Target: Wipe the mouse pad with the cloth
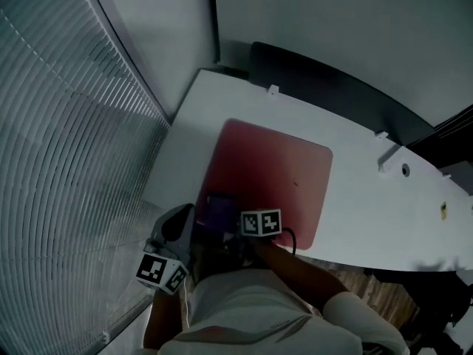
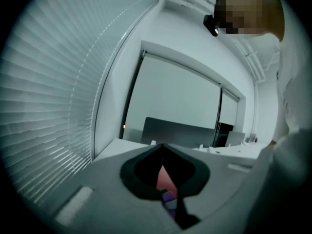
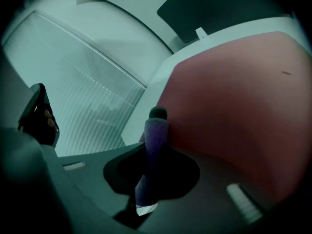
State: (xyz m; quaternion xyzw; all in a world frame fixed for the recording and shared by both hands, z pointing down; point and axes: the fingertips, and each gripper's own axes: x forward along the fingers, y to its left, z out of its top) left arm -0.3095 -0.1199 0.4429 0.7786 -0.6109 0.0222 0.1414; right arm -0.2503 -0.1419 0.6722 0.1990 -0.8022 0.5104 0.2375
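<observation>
The right gripper (image 3: 155,130) is pinching a folded purple cloth (image 3: 152,155), its jaws pressing together on the fabric. The cloth is standing as a narrow strip with its long axis running along the jaws and its far end poking out past their tips, towards the blind-side edge of the dark red rounded-corner mouse pad (image 3: 243,96). In the head view the cloth (image 1: 219,209) is sitting at the pad's (image 1: 273,172) near corner, on the side of the slatted window blinds (image 1: 66,161); whether it is touching the pad cannot be told. The pad is lying flat on the white desk (image 1: 369,213). The left gripper (image 2: 163,147) is hanging just off the desk's near edge, jaws closed and empty.
</observation>
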